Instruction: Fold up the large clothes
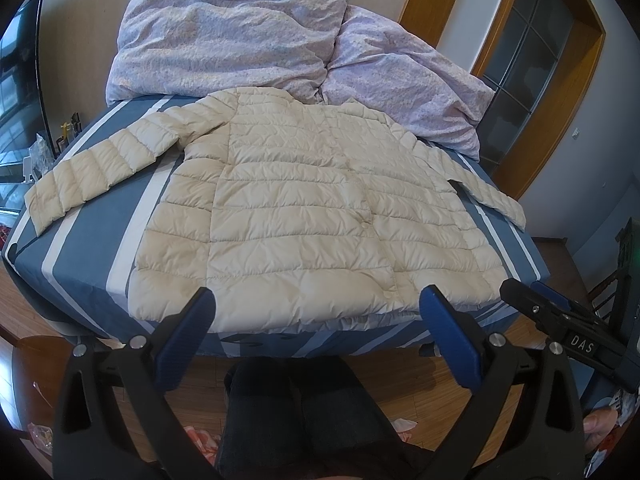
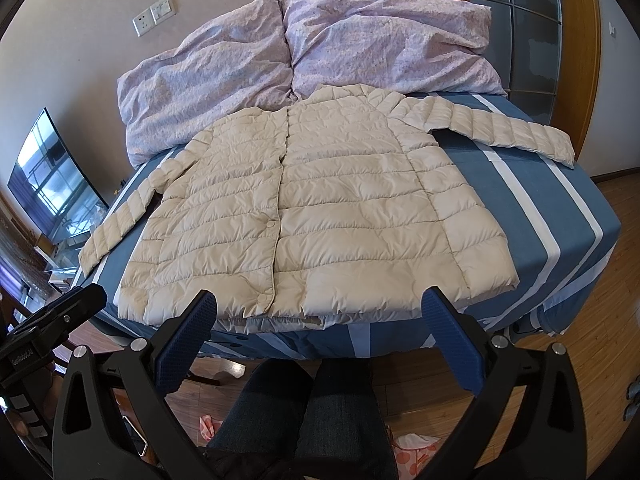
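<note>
A cream quilted puffer jacket (image 1: pixel 304 208) lies flat and front-up on the bed, both sleeves spread out to the sides; it also shows in the right wrist view (image 2: pixel 320 208). My left gripper (image 1: pixel 318 304) is open and empty, held off the bed's near edge just short of the jacket's hem. My right gripper (image 2: pixel 320 306) is open and empty, also just short of the hem. In the left wrist view the right gripper (image 1: pixel 560 316) shows at the right edge; in the right wrist view the left gripper's body (image 2: pixel 48 328) shows at the left.
The bed has a blue sheet with white stripes (image 1: pixel 100 256). A crumpled lilac duvet (image 1: pixel 248 40) is heaped at the far end, behind the jacket's collar. My legs in dark trousers (image 2: pixel 304 412) stand on the wooden floor before the bed. A TV (image 2: pixel 52 176) stands at left.
</note>
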The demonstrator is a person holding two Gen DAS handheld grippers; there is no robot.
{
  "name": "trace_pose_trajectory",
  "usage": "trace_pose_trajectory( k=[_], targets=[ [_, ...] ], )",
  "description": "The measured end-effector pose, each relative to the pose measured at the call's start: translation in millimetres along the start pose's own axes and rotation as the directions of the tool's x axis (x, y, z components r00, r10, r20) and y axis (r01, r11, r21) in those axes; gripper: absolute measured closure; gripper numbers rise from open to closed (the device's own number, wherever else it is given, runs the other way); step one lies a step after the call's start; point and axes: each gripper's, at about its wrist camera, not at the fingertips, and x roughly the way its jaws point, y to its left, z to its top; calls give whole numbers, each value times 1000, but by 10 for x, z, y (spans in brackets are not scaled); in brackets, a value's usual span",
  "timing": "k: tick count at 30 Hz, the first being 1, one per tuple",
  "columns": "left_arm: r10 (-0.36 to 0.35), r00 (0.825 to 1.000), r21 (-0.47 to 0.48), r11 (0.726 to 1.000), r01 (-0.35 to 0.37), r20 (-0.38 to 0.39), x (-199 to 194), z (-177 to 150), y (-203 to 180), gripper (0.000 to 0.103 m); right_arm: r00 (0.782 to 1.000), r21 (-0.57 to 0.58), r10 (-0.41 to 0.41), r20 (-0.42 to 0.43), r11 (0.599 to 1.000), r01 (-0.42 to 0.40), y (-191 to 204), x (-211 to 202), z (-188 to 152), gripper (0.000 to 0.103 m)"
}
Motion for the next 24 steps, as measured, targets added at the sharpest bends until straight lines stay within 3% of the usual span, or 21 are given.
trace_pose_trajectory(
  k=[24],
  targets=[
    [1,1000,-1,1000,-1,2,-4,-2,1,2,1000,1,1,1,1000,-1,-19,5,9,1]
  ],
)
